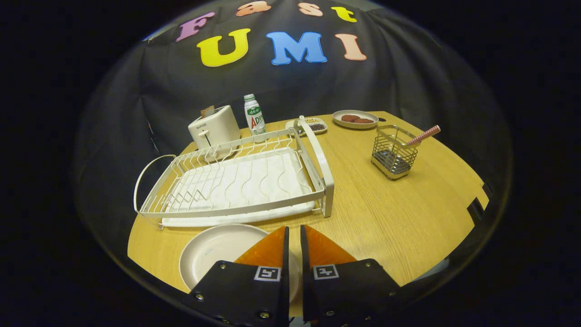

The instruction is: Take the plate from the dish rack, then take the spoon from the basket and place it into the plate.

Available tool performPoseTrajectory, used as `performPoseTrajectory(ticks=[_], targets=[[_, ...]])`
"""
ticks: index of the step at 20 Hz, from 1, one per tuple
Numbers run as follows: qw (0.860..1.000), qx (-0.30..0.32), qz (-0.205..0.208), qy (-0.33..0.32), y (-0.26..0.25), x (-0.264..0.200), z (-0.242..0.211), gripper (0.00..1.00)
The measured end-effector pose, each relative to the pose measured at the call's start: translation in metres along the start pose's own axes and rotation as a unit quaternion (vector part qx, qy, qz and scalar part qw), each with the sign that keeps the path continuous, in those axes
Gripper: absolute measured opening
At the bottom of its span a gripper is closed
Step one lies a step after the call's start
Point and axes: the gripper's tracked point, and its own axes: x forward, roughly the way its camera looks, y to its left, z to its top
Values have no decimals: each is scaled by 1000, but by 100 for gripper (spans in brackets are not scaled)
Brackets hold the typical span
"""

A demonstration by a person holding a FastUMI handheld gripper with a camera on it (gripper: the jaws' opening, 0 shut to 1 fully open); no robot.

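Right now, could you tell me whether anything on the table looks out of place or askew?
Nothing stands out. The plate lies flat on the table in front of the empty dish rack, partly under the nearly closed fingers, and the spoon leans in its basket.

"SUPOR" on toaster [214, 128]

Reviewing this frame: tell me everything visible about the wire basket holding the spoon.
The wire basket is a small, square-sided holder of thin shiny metal wire with an open top and a solid-looking metal base. It stands upright on the wooden table, well beyond the gripper, whose fingers stand nearly closed on nothing. The spoon leans out over the basket's rim, its pink checked handle pointing up and away. A plate of brown food sits behind it. Nothing else touches the basket.
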Motion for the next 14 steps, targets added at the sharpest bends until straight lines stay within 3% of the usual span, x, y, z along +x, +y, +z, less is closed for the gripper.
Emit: performPoseTrajectory(ticks=[5,12,14], targets=[[999,-16,-20,-43,-16,-12,44,12],[991,-4,-78,-107,-64,-22,111,12],[989,6,-96,-115,-82,-22,121,17]])
